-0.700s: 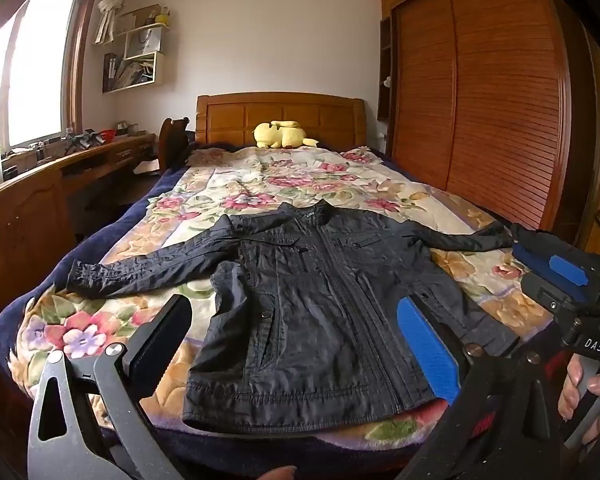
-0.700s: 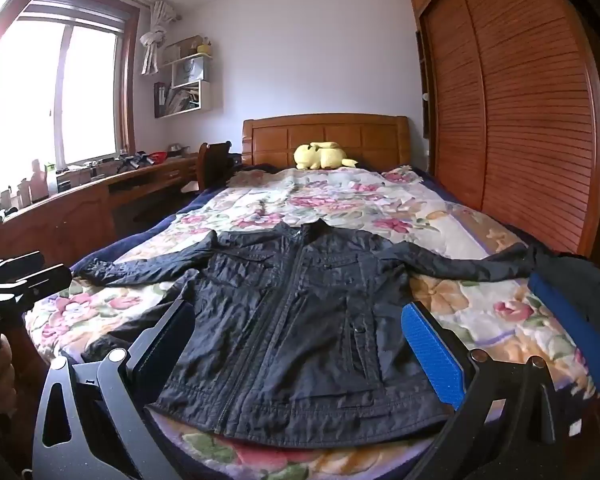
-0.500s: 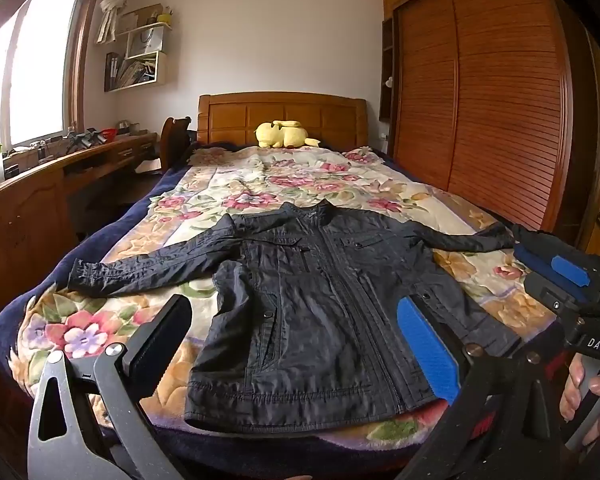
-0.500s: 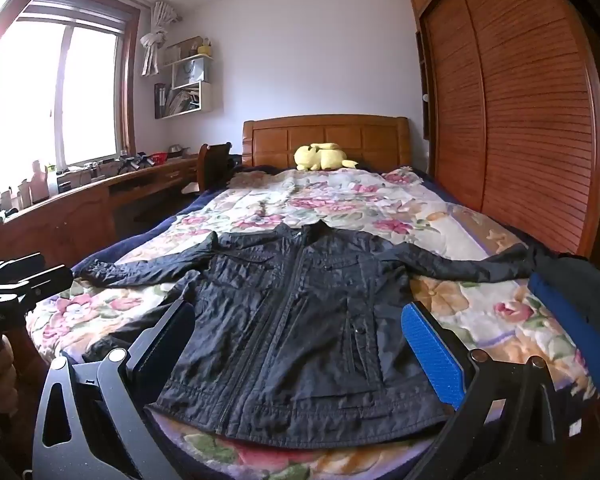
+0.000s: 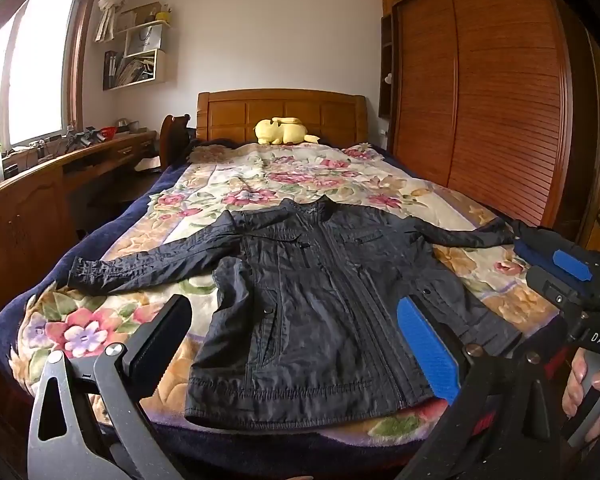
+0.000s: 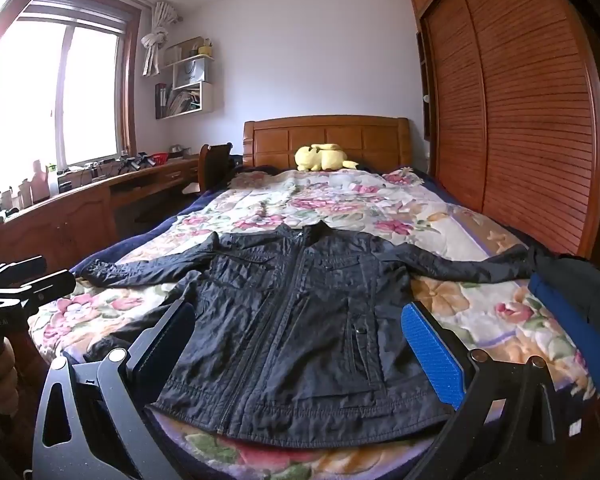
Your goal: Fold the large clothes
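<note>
The black jacket [image 5: 320, 300] lies spread flat, front up, sleeves out, at the foot of the bed [image 5: 260, 176]. Left gripper [image 5: 296, 340] and right gripper [image 6: 300, 344] hover before the hem, fingers spread, holding nothing. Folding looks unstarted; next likely needs a sleeve grasped and brought across.

From my remote seat I see a crinkled, faintly shiny dark cloth jacket [image 5: 312, 300] on a soft matt floral blanket [image 5: 300, 176], glossy slatted wood wardrobe [image 5: 492, 112] at three o'clock, and a plush toy [image 5: 286, 131] at twelve.
</note>
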Demonstrator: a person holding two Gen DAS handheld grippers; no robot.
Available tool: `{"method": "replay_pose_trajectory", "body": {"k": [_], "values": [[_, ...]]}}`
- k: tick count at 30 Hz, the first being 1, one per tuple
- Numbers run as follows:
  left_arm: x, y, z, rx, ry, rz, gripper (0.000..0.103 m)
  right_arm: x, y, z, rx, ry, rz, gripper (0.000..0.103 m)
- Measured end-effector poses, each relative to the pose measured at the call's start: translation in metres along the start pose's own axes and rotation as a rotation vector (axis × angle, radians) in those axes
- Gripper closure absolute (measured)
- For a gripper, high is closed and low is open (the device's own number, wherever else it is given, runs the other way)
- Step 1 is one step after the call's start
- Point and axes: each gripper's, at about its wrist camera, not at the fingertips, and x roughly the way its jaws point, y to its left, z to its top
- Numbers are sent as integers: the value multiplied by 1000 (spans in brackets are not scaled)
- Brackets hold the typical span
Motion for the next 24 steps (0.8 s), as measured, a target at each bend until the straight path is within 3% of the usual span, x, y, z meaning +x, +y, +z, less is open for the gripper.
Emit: {"method": "replay_pose_trajectory", "body": {"k": [24], "values": [[2,-1,0,8,7,3,0,0,1,0,3,-1,2,0]]}}
